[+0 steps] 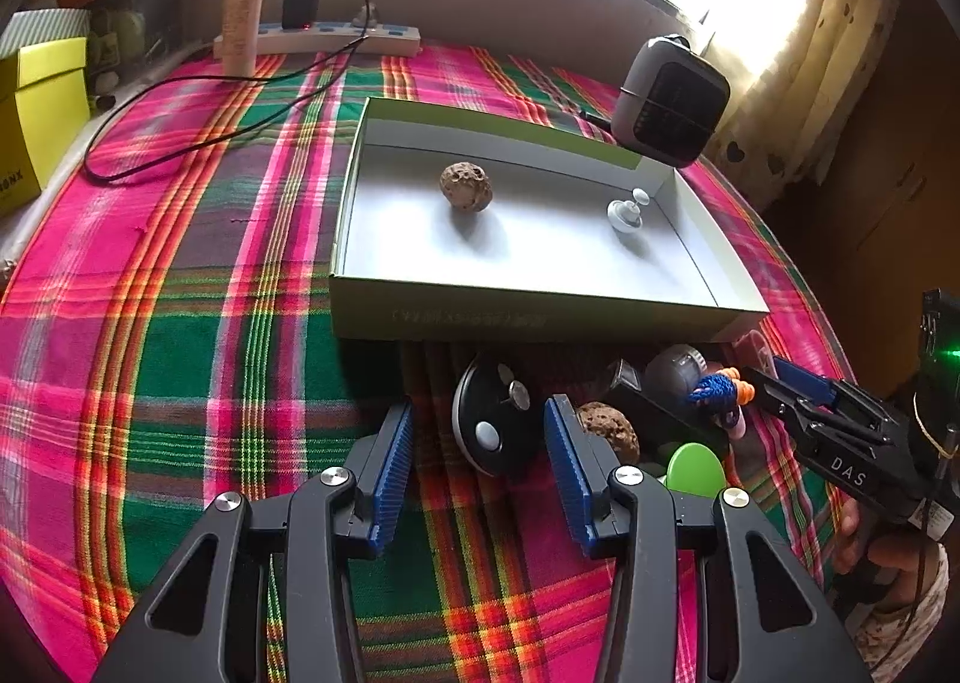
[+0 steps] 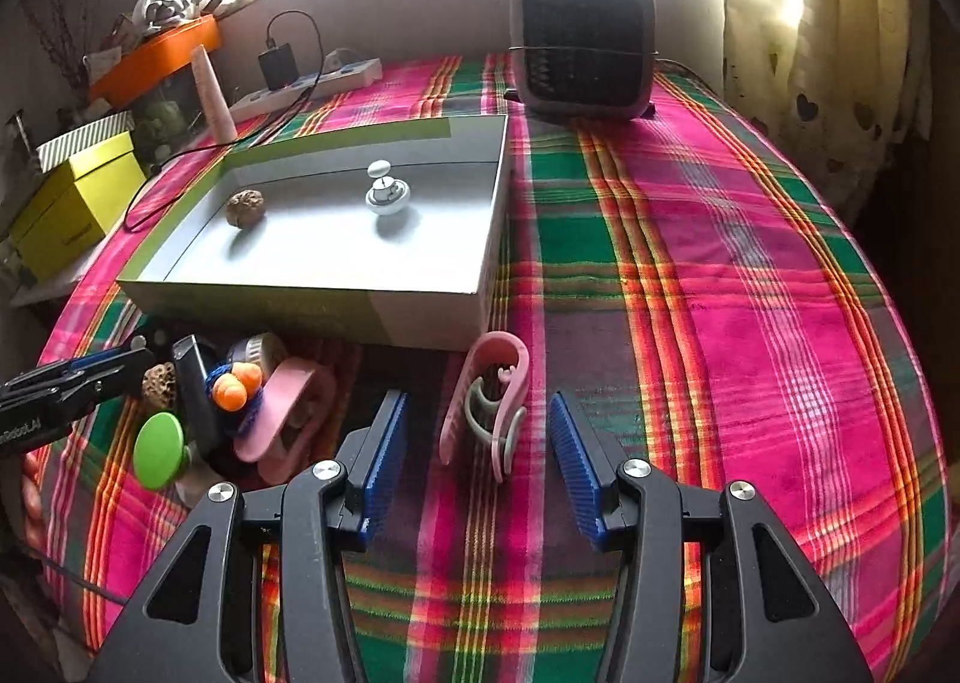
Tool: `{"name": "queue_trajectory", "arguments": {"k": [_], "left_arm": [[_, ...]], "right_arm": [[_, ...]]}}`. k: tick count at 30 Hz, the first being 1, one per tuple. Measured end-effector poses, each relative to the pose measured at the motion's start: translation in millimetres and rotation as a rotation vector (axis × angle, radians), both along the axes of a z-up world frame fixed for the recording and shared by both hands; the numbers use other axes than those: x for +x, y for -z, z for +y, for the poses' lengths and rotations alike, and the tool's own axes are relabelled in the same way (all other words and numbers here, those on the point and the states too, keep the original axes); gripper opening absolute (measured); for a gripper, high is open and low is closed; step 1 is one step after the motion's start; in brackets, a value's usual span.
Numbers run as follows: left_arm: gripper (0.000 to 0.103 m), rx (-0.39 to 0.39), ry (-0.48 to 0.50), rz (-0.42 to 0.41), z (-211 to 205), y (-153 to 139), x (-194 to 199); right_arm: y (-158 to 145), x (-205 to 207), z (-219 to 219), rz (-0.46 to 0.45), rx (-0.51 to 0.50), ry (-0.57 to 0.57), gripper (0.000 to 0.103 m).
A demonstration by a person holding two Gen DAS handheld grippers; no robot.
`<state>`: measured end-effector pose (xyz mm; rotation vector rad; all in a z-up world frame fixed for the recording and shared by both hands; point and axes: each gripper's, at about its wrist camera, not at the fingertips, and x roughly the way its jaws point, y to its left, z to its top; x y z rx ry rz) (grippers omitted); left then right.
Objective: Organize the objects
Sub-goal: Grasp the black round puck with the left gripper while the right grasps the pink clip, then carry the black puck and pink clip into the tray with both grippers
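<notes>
**Two items boxed, a cluster still waiting on the cloth**

The shallow box (image 1: 528, 317) sits in the middle of the left wrist view, on the plaid tablecloth (image 1: 180, 323). Inside it lie a brown pitted ball (image 1: 466, 186) toward the left and a white knobbed suction piece (image 1: 626, 213) near the right wall, well apart from each other. That looks like the part of the sorting already done.

Most of the job appears to remain. Below the box's front wall, in the lower middle of the frame, a loose group rests on the cloth: a black round disc (image 1: 495, 422), a second brown pitted ball (image 1: 609, 431), a green disc (image 1: 695, 467), a blue-and-orange knitted piece (image 1: 717, 389) and a dark rectangular block (image 1: 654, 413). In the right wrist view a pink clip (image 2: 489, 401) lies alone at lower centre, just beyond the fingertips.

The left gripper (image 1: 480, 461) is released, jaws spread, with the black disc between and just beyond its blue pads. The right gripper (image 2: 474, 461) is likewise spread wide and empty, lined up on the pink clip, not touching it.
</notes>
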<state>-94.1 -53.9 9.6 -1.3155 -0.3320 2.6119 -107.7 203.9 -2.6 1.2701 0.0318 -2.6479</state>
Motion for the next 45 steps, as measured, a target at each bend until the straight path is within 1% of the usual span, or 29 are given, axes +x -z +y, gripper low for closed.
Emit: {"name": "queue_trajectory", "arguments": {"k": [5, 6, 7, 8, 11, 14, 18, 24, 35, 45], "left_arm": [[0.043, 0.002, -0.007, -0.002, 0, -1, 0], [0.043, -0.001, -0.007, -0.001, 0, -1, -1], [0.042, -0.004, -0.008, -0.002, 1, -1, -1], [0.042, -0.007, -0.011, -0.002, 1, -2, -1], [0.035, -0.021, -0.021, -0.001, 2, -2, -1], [0.030, -0.008, -0.019, -0.004, 1, -2, -1], [0.024, -0.016, -0.009, 0.002, 6, -3, -1], [0.023, -0.024, -0.019, 0.010, 6, -6, 0], [0.023, -0.031, -0.013, 0.037, 6, -20, 5], [0.023, -0.041, -0.001, 0.062, 8, -35, 6]], "right_arm": [[0, 0, 0, 0.003, -0.004, -0.002, 0.049], [0, 0, 0, 0.004, -0.006, -0.002, 0.046], [0, 0, 1, 0.005, -0.006, -0.003, 0.037], [0, 0, 1, 0.006, -0.007, -0.001, 0.032], [0, 0, 1, 0.006, -0.011, 0.001, 0.030], [-1, -1, 0, 0.006, -0.010, 0.000, 0.025], [-1, 0, 1, 0.011, -0.013, -0.004, 0.025], [-4, 2, 0, 0.026, -0.013, -0.010, 0.025], [-15, 7, 1, 0.045, -0.027, -0.022, 0.025], [-31, 9, 0, 0.069, -0.042, -0.034, 0.024]]}}
